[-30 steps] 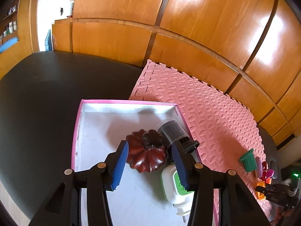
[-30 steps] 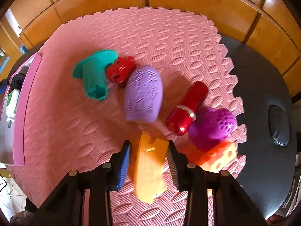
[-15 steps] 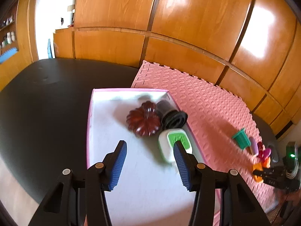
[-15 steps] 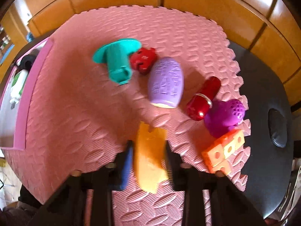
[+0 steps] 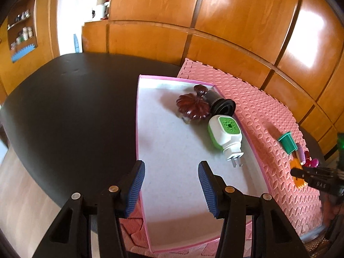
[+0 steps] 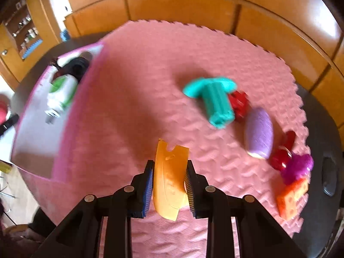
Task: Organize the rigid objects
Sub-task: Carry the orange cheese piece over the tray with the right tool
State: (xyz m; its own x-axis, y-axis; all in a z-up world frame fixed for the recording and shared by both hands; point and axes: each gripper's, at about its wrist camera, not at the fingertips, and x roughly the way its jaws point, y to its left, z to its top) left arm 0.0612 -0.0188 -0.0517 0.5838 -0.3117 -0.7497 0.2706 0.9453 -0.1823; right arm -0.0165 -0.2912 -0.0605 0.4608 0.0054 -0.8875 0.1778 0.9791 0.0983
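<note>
My right gripper (image 6: 169, 168) is shut on a flat orange plastic piece (image 6: 171, 176), lifted above the pink foam mat (image 6: 139, 86). Still on the mat lie a teal flanged piece (image 6: 215, 99), a red block (image 6: 238, 103), a lilac oval (image 6: 259, 133), a red tube (image 6: 282, 152), a magenta knobbly piece (image 6: 297, 167) and an orange brick (image 6: 292, 197). The pink-rimmed white tray (image 5: 172, 172) holds a dark red fluted dish (image 5: 192, 108), a black cup (image 5: 222, 107) and a white-and-green plug-in (image 5: 225, 135). My left gripper (image 5: 171, 173) hangs open and empty over the tray's near part.
The tray and mat lie on a black table (image 5: 75, 107), whose rounded edge drops to a pale floor (image 5: 17, 193) at the left. Wooden wall panels (image 5: 236, 21) stand behind the table. A black oval inset (image 6: 329, 176) sits in the table right of the mat.
My right gripper closed on the orange piece, lifted it and swung left toward the tray. My left gripper drew back from the dark red dish toward the tray's near end, empty.
</note>
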